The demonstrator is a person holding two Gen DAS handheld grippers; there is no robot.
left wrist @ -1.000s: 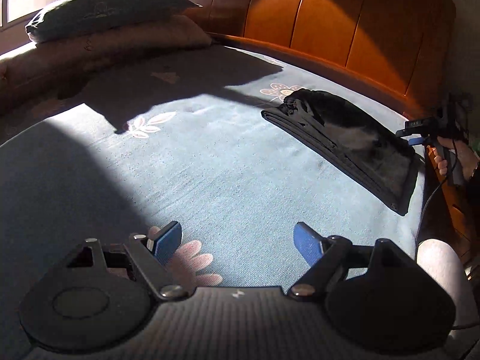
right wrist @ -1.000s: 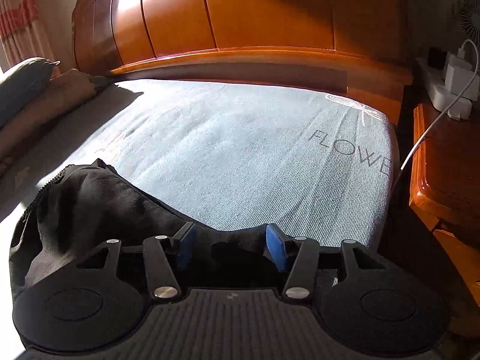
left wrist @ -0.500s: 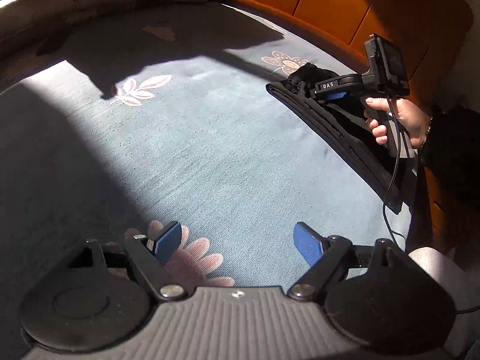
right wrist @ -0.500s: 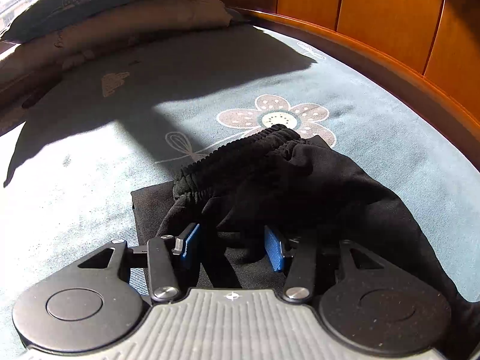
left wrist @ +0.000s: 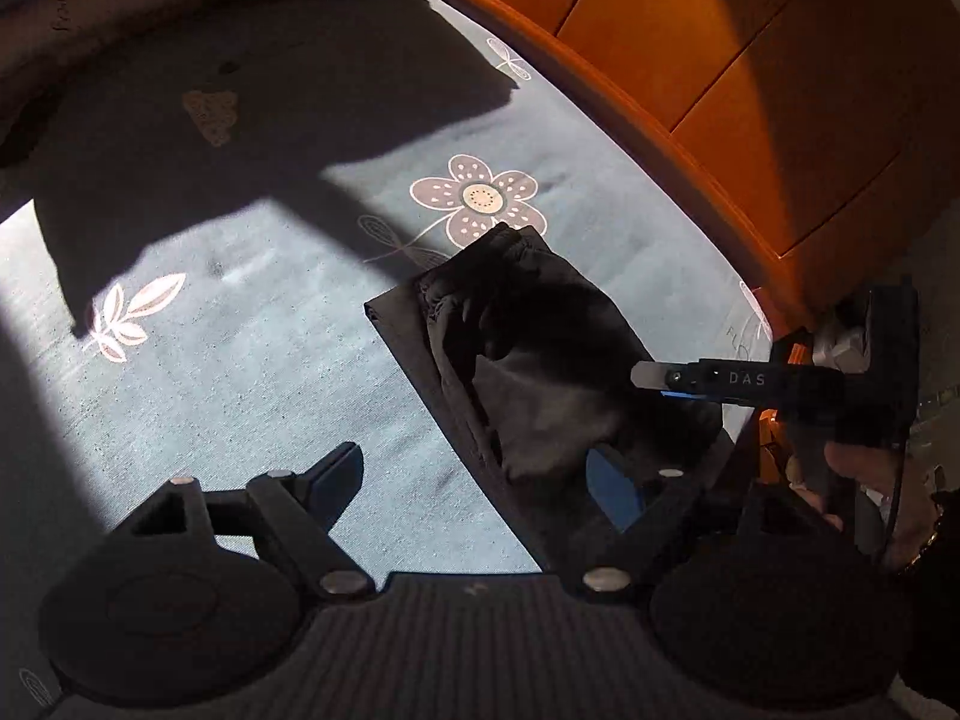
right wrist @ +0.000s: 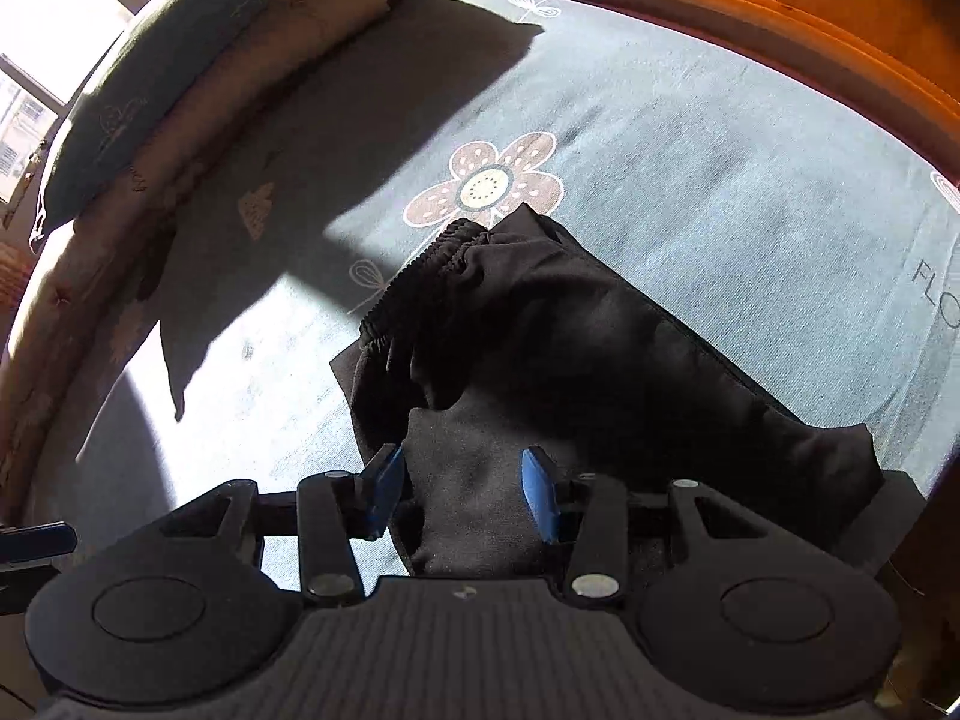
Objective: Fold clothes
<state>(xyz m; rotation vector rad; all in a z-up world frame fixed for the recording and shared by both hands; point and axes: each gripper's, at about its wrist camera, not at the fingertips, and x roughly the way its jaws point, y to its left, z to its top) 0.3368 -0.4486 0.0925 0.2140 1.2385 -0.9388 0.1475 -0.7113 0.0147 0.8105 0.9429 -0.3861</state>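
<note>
Both tongs open: right tongs (right wrist: 462, 492) over black trousers (right wrist: 540, 330); left tongs (left wrist: 480, 483) beside.

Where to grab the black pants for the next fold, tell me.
Probably at the gathered elastic waistband of the black pants: it lies bunched and raised at the far end. Bring the right hand-held gripper, jaws open, forward over the cloth.

Black trousers (right wrist: 576, 354): soft matt cloth, gathered ribbed elastic at the waistband (right wrist: 438, 258). Bed sheet (left wrist: 252, 360): blue-grey woven cloth, fine-textured and matt, with printed flowers; headboard (left wrist: 750, 78): smooth orange-brown wood with a lacquered sheen. Both tongs, left (left wrist: 486, 480) and right (right wrist: 462, 492): matt black plastic with ribbed housings, smooth blue pads (right wrist: 537, 495) and bright metal pivot pins.
</note>
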